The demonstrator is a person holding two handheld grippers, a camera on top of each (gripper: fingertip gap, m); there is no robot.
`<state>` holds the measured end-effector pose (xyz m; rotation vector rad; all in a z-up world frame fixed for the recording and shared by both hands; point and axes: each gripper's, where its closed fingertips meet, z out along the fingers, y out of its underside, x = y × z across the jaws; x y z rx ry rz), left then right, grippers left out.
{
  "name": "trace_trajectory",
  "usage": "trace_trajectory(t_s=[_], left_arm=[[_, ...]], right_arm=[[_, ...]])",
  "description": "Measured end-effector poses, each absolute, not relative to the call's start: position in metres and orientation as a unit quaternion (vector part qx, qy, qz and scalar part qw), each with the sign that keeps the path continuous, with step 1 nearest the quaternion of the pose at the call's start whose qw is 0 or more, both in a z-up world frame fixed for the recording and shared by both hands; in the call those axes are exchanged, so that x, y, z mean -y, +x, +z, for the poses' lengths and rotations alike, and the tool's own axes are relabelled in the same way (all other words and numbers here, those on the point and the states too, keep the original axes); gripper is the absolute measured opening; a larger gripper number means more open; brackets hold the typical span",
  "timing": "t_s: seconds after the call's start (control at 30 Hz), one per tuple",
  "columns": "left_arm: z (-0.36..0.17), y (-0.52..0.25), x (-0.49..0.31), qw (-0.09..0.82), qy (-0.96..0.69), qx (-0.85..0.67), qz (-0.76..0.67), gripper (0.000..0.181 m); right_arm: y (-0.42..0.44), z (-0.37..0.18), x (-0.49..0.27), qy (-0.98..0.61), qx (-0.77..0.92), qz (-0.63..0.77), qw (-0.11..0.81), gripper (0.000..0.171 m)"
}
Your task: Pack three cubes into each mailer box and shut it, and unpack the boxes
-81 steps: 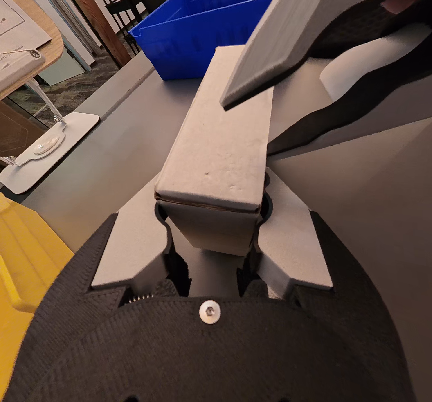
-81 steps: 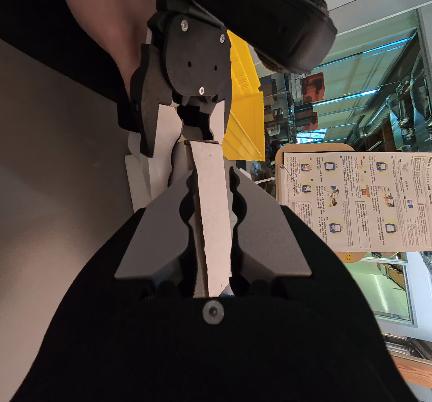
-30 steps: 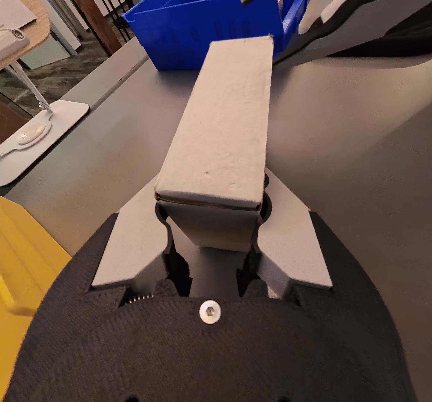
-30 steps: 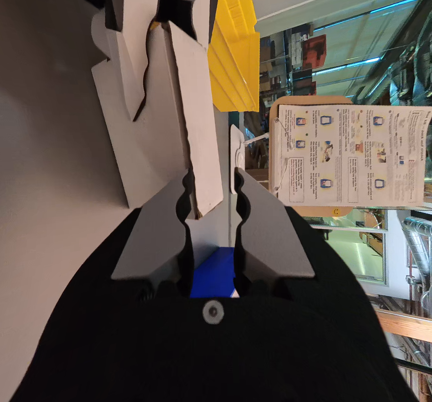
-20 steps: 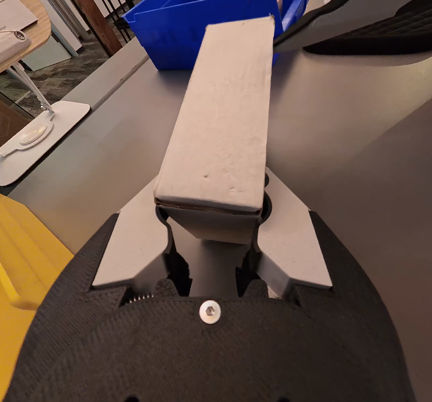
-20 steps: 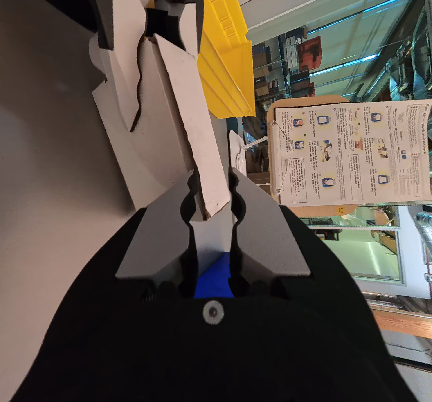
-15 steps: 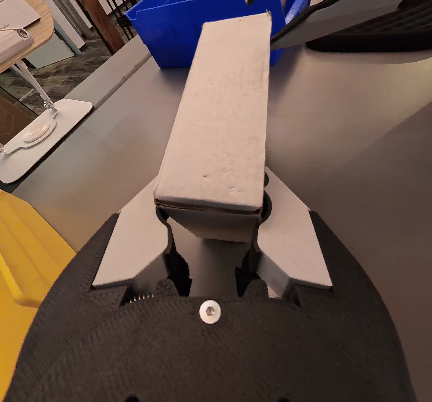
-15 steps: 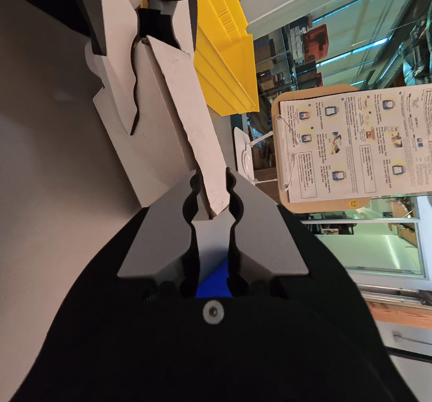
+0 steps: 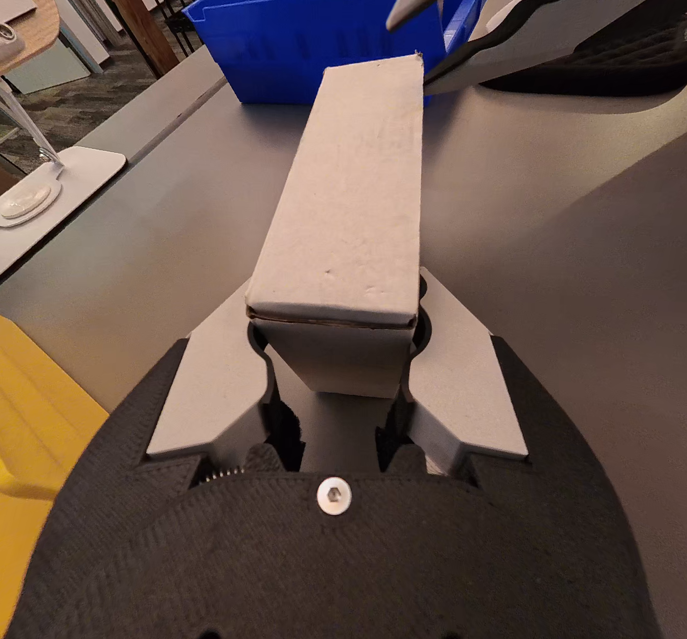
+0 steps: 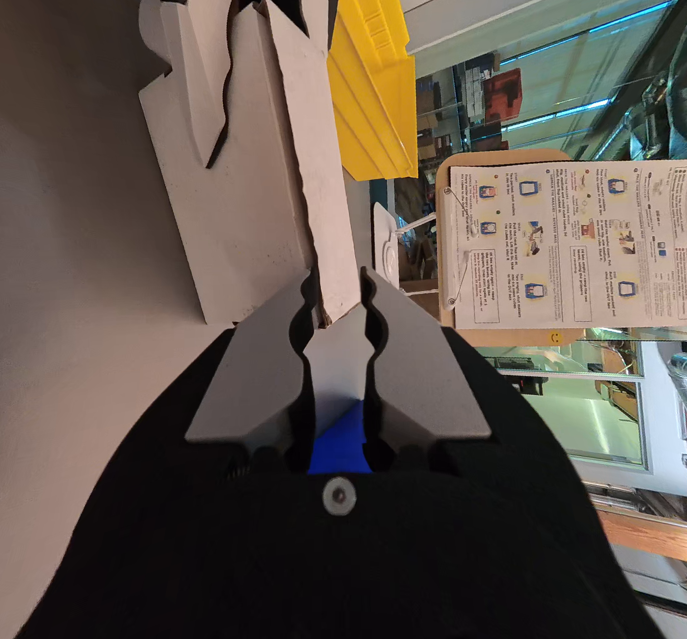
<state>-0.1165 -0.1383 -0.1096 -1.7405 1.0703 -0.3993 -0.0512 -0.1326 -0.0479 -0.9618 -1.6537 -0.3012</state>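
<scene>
White mailer box lies shut on the grey table, near end clamped in the left gripper – right gripper is at the far corner, jaws narrowly apart astride the lid edge, grip unclear – blue bin just behind, yellow bin beside.

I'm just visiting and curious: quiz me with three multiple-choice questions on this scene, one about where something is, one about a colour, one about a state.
1. Where is the blue bin?
A. beyond the far end of the box
B. on top of the box
C. under the table

2. What colour is the box?
A. red
B. white
C. green

3. How is the left gripper?
A. open and empty
B. shut on the box
C. out of view

Answers: 1 A, the bin stands past the box's far end. 2 B, its cardboard is white. 3 B, both fingers press the box's sides.
</scene>
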Motion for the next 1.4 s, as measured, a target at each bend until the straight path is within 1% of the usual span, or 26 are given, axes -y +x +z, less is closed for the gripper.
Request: trace_trajectory(t_s=[0.03,0.07,0.1,0.33,0.47,0.53,0.57,0.67,0.7,0.8,0.93,1.07,1.4], left_arm=[[-0.110,-0.117,0.138,0.504,-0.723,-0.443,-0.166,0.075],[-0.110,-0.117,0.138,0.503,-0.724,-0.441,-0.167,0.075],[-0.110,-0.117,0.137,0.502,-0.726,-0.439,-0.169,0.075],[-0.112,-0.117,0.137,0.497,-0.728,-0.441,-0.169,0.076],[-0.112,-0.117,0.136,0.501,-0.728,-0.440,-0.162,0.076],[-0.112,-0.118,0.135,0.504,-0.728,-0.439,-0.153,0.077],[-0.114,-0.118,0.134,0.504,-0.730,-0.437,-0.144,0.079],[-0.126,-0.119,0.129,0.484,-0.745,-0.446,-0.108,0.096],[-0.129,-0.119,0.128,0.478,-0.749,-0.449,-0.098,0.097],[-0.133,-0.118,0.128,0.467,-0.753,-0.453,-0.099,0.092],[-0.139,-0.116,0.128,0.445,-0.761,-0.461,-0.108,0.105],[-0.142,-0.117,0.126,0.438,-0.764,-0.465,-0.092,0.091],[-0.143,-0.117,0.127,0.434,-0.764,-0.467,-0.095,0.086]], right_arm=[[-0.052,-0.051,0.133,-0.408,0.709,-0.131,0.560,0.014],[-0.052,-0.055,0.135,-0.409,0.715,-0.132,0.552,0.003],[-0.053,-0.054,0.134,-0.411,0.710,-0.135,0.556,0.001],[-0.057,-0.035,0.138,-0.470,0.667,-0.031,0.577,0.002],[-0.056,-0.039,0.132,-0.442,0.680,-0.095,0.578,0.002],[-0.056,-0.040,0.132,-0.440,0.680,-0.104,0.577,0.002],[-0.056,-0.040,0.131,-0.442,0.680,-0.101,0.576,0.002],[-0.054,-0.043,0.131,-0.450,0.683,-0.093,0.568,0.001],[-0.053,-0.044,0.130,-0.452,0.683,-0.095,0.566,0.001],[-0.050,-0.049,0.129,-0.455,0.687,-0.100,0.558,0.001],[-0.049,-0.055,0.128,-0.454,0.689,-0.103,0.556,0.001],[-0.046,-0.057,0.125,-0.462,0.687,-0.104,0.551,0.001],[-0.045,-0.055,0.123,-0.478,0.685,-0.091,0.542,0.001]])
